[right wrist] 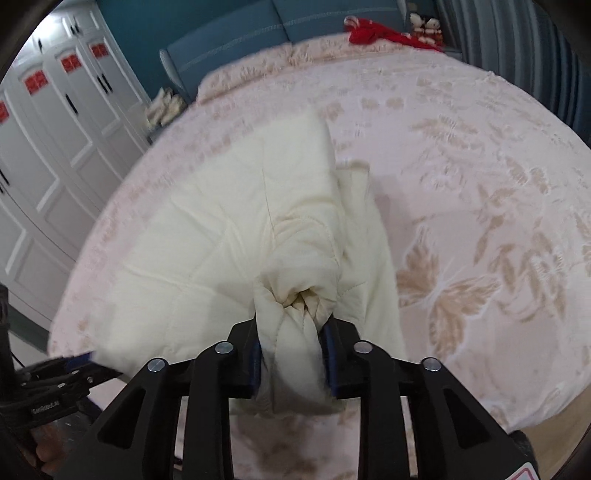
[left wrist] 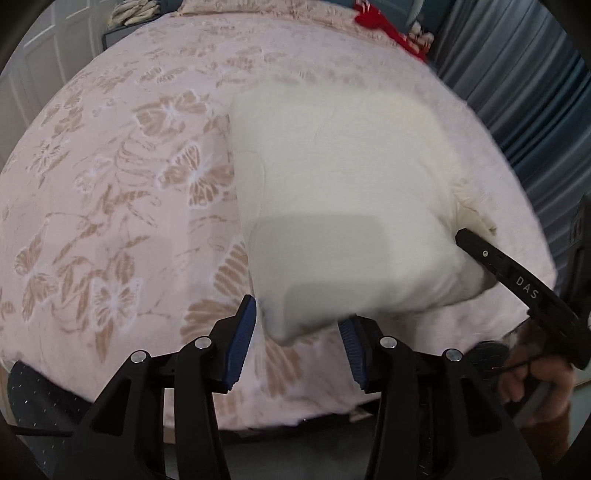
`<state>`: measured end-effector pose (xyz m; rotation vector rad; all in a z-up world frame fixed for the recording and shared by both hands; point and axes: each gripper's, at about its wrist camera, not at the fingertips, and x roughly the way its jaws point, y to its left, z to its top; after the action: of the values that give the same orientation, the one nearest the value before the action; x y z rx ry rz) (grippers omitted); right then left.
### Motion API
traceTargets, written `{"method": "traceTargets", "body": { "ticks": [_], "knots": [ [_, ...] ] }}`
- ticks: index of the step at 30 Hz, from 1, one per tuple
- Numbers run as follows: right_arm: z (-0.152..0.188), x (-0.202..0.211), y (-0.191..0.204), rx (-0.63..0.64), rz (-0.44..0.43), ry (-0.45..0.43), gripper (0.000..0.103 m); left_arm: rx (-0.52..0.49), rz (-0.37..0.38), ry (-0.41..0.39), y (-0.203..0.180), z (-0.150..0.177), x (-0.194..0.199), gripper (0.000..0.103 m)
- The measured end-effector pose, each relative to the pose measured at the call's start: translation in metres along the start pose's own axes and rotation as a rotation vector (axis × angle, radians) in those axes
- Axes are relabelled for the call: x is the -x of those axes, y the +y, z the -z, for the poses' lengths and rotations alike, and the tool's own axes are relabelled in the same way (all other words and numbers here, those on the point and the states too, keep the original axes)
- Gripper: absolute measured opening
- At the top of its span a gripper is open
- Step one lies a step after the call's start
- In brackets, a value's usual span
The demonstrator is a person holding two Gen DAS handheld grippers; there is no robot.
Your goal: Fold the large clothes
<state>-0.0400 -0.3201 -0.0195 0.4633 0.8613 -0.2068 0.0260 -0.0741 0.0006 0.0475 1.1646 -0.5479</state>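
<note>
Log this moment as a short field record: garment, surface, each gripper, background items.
garment: cream quilted garment, partly folded, lying on the bed
surface: pink bedspread with tan butterfly print
right gripper: shut on a bunched part of the garment
left gripper: open at the garment's near edge, pads not pressing on it
background: red cloth at the far end of the bed; white wardrobe

Bare bedspread [right wrist: 480,155] all around the cream quilted garment [right wrist: 207,236]; red cloth [right wrist: 380,31] far off.
</note>
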Motion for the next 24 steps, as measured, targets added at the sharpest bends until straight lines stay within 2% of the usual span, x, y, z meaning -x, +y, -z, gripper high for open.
{"method": "traceTargets", "body": {
  "ticks": [2, 5, 7, 8, 11, 14, 16, 19, 24],
  "knots": [
    [-0.007, 0.019, 0.004, 0.001, 0.001, -0.033, 0.027, 0.025, 0.024, -0.038, 0.001, -0.004, 0.018, 0.045],
    [-0.016, 0.03, 0.014, 0.014, 0.009, -0.041, 0.027, 0.065, 0.052, -0.143, 0.001, -0.021, 0.048, 0.049],
    [-0.022, 0.035, 0.022, 0.042, 0.044, -0.056, 0.027, 0.065, 0.054, -0.187, 0.0, -0.033, 0.055, 0.057],
    [-0.026, 0.038, 0.027, 0.057, 0.062, -0.067, 0.027, 0.064, 0.038, -0.206, 0.0, -0.041, 0.055, 0.057],
    [-0.041, 0.052, 0.034, 0.076, 0.101, -0.127, 0.027, 0.074, -0.008, -0.217, -0.002, -0.063, 0.041, 0.057],
    [-0.067, 0.062, 0.043, 0.073, 0.105, -0.178, 0.027, 0.1, -0.038, -0.179, 0.0, -0.082, 0.013, 0.057],
    [-0.08, 0.054, 0.046, 0.077, 0.112, -0.153, 0.027, 0.108, -0.058, -0.161, 0.0, -0.089, -0.002, 0.057],
    [-0.087, 0.022, 0.044, 0.092, 0.169, -0.045, 0.027, 0.124, -0.072, -0.115, -0.003, -0.093, -0.024, 0.057],
    [-0.065, -0.018, 0.027, 0.079, 0.216, 0.096, 0.025, 0.113, -0.11, -0.073, -0.009, -0.091, -0.046, 0.057]
  ]
}}
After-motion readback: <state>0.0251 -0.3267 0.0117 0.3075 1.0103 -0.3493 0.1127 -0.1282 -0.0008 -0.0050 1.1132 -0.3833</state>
